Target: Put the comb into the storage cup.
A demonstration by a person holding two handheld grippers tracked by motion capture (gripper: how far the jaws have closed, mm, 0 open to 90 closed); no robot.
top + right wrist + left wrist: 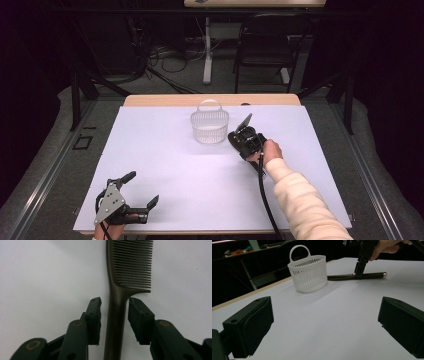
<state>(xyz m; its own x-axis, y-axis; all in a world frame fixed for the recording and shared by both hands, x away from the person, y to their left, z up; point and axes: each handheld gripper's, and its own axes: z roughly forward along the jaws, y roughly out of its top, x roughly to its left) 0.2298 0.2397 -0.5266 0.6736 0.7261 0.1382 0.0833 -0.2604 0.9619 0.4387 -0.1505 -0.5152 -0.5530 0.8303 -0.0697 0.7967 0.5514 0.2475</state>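
Right gripper view: jaws flank comb (117, 315) handle.

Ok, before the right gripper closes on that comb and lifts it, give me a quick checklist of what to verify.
1. Comb handle lies between the right gripper jaws: ok.
2. Pads pressing on the handle: not ok, a gap shows on each side.
3. Gripper sits on the handle, clear of the teeth: ok.
4. Comb lies flat on the white table, beside the white basket: ok.
5. Basket stands upright and open at the top: ok; whether anything lies inside, cannot tell.
6. Left gripper open and low near the table's front edge, away from the comb: ok.
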